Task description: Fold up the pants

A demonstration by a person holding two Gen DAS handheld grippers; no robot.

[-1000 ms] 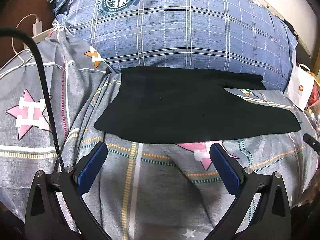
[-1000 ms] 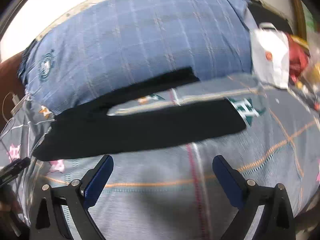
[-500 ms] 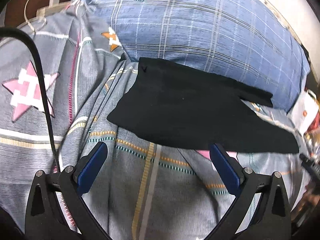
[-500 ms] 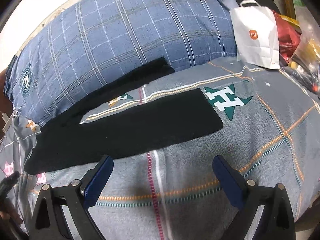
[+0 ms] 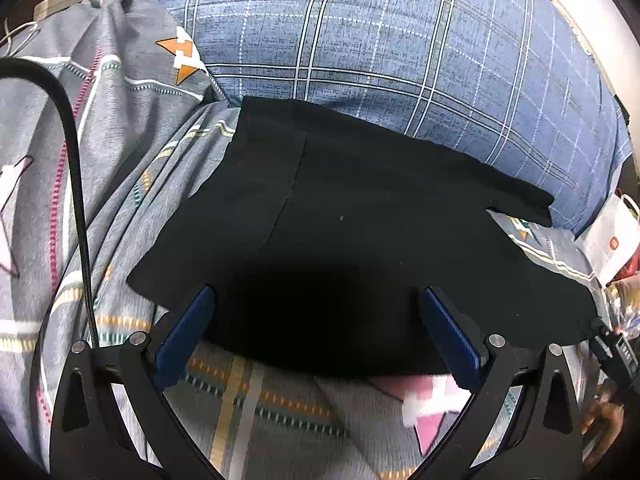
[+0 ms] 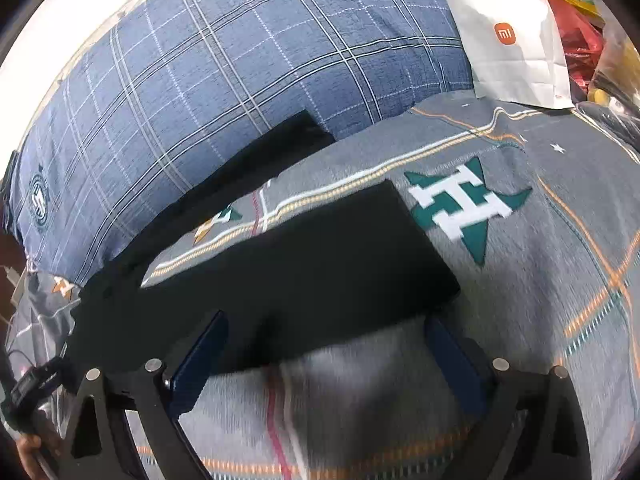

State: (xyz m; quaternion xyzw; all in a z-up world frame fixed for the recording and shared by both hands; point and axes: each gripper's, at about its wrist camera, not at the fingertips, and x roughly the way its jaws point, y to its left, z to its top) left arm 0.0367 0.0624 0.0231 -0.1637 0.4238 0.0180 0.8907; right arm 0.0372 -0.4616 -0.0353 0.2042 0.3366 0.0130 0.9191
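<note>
While the black pants [image 5: 360, 240] lie spread flat across the grey patterned bedspread [image 5: 120, 208], the left gripper [image 5: 316, 336] hangs low over their waist end, jaws spread wide, its blue-padded fingers [image 5: 182, 334] framing the near hem with nothing between them. Over at the other end, the right gripper [image 6: 324, 360] sits just as wide apart at the cuff of the near leg, the dark fabric [image 6: 304, 280] running between its two blue pads [image 6: 200, 360] but not pinched. Whether either set of fingertips actually touches the cloth, I cannot tell. Both legs point away from the waist and split in a narrow V, the far leg resting against the foot of a big blue plaid pillow [image 6: 224, 92], the near leg ending in a squared cuff just beside a green star with a white H [image 6: 466, 208] printed on the bedspread. That pants fabric is matte and smooth, with a faint seam line down the waist section. A white paper shopping bag [image 6: 512, 36] with an orange logo stands upright beyond the pillow's end; its contents are hidden. Red and clear plastic bags [image 6: 580, 40] crowd right beside it. A black cable [image 5: 74, 168] arcs over the bedspread by the left gripper.
</note>
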